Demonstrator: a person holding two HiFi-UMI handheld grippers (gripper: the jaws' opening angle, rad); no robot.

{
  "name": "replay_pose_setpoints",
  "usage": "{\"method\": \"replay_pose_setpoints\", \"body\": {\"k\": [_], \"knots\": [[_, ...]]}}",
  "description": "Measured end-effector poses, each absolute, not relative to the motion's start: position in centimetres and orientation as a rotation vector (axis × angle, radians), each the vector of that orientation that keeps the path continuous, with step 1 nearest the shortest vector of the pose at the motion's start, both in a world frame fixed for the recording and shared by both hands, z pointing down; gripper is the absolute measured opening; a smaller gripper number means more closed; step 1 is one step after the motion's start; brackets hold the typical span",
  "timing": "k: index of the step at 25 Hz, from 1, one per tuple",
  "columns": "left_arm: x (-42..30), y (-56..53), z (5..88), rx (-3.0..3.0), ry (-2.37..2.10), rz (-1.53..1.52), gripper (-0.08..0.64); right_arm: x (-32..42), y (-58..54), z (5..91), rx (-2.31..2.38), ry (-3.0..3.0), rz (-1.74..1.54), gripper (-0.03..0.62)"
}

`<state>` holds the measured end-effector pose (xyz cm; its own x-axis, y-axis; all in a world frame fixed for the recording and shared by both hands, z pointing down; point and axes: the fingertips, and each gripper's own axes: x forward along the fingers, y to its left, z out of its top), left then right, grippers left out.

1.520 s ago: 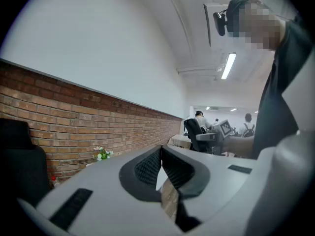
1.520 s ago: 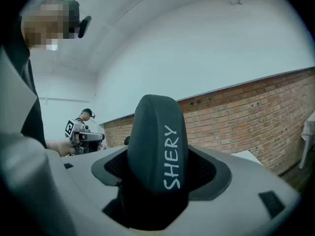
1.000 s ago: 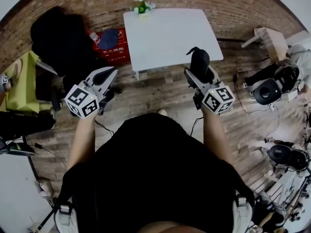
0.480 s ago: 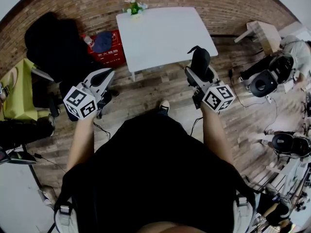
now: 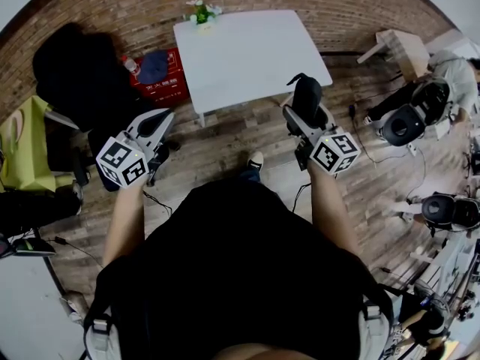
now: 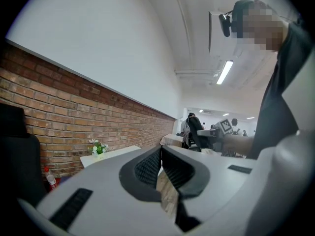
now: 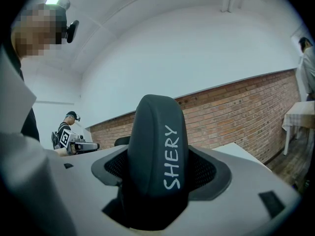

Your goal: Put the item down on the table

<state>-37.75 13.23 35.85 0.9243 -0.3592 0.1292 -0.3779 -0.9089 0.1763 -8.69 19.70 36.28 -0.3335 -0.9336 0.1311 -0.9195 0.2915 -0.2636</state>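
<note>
Between the jaws of the right gripper (image 5: 303, 105) a dark case (image 7: 158, 146) stands clamped; ahead lies the white table (image 5: 247, 51); the left gripper (image 5: 156, 120) is closed, jaws together.

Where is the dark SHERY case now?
The dark case is clamped in the right gripper, right of centre in the head view, close to the white table's near right corner.

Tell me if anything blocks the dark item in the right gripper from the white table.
Nothing visible does. The dark item, held by the right gripper, is by the near corner of the table; the flowers stand at its far edge.
</note>
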Motion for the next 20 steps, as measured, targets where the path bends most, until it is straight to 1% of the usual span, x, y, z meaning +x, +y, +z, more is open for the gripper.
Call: {"method": "replay_pose_setpoints", "body": {"k": [20], "knots": [[-36.6, 12.3, 37.0, 2.878, -0.545, 0.172, 0.011, -7.3, 19.0, 37.7, -1.809, 2.463, -0.472, 0.359]]}}
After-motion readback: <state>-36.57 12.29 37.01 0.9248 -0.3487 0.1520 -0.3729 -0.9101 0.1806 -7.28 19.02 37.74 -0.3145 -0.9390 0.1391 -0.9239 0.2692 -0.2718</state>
